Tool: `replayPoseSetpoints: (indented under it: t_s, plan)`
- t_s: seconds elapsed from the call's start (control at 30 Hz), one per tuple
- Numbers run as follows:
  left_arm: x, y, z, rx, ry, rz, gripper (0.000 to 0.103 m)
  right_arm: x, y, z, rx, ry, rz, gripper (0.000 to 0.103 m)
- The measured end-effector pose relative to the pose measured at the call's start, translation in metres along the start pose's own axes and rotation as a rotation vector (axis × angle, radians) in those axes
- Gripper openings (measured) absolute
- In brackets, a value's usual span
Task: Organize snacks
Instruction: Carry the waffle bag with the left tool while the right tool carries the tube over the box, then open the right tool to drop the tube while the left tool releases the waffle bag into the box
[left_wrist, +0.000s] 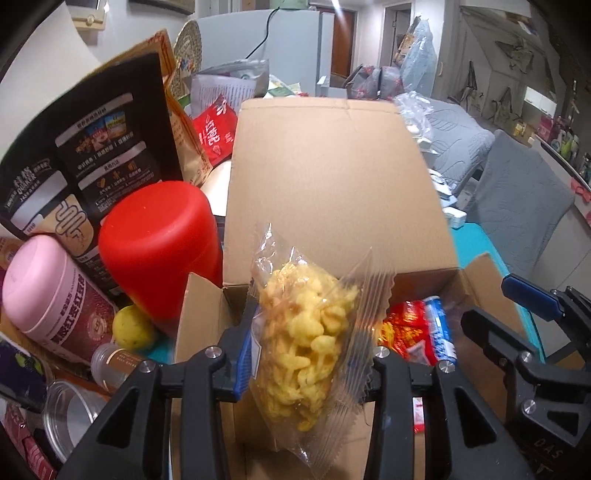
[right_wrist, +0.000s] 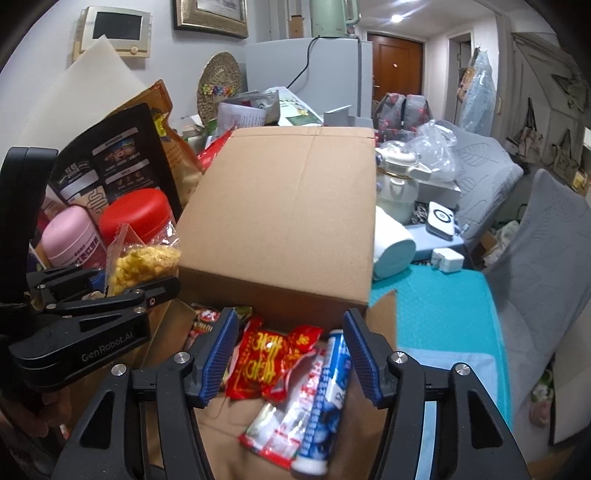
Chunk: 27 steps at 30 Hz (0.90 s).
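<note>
A turquoise-covered surface carries an open cardboard box, its flap raised. Left of the box stand a red-lidded jar and a pink-lidded canister, with a yellow fruit beside them. A white charger lies to the right.

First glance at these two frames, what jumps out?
The clear bag of yellow puffs, pinched in the left tongs above the open cardboard box, fills the middle of the left wrist view. In the right wrist view the right tongs stand open over the red packet and blue-and-white tube lying in the box. A bright red lid stands out left of the box.
</note>
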<state>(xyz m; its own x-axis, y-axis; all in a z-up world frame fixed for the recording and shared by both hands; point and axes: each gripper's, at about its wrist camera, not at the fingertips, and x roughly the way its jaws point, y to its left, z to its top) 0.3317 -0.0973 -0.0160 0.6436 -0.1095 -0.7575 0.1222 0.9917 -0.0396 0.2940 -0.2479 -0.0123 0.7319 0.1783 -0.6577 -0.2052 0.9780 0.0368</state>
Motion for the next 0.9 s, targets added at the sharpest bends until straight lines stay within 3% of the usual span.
replayPoseSetpoints:
  t_s: [0.2, 0.7, 0.8, 0.9]
  plan:
    - [-0.034, -0.007, -0.007, 0.031, -0.028, -0.042, 0.039, -0.028, 0.002, -0.009, 0.017, -0.025, 0.025, 0.065]
    - [-0.113, -0.003, -0.025, 0.031, -0.13, -0.011, 0.04, -0.104, 0.032, -0.028, -0.028, -0.105, 0.008, 0.071]
    - [-0.114, -0.004, -0.03, 0.035, -0.138, -0.004, 0.045, -0.108, 0.034, -0.032, -0.028, -0.099, -0.005, 0.071]
    - [-0.11, -0.003, -0.032, 0.038, -0.152, -0.007, 0.057, -0.11, 0.035, -0.038, -0.027, -0.09, -0.012, 0.071]
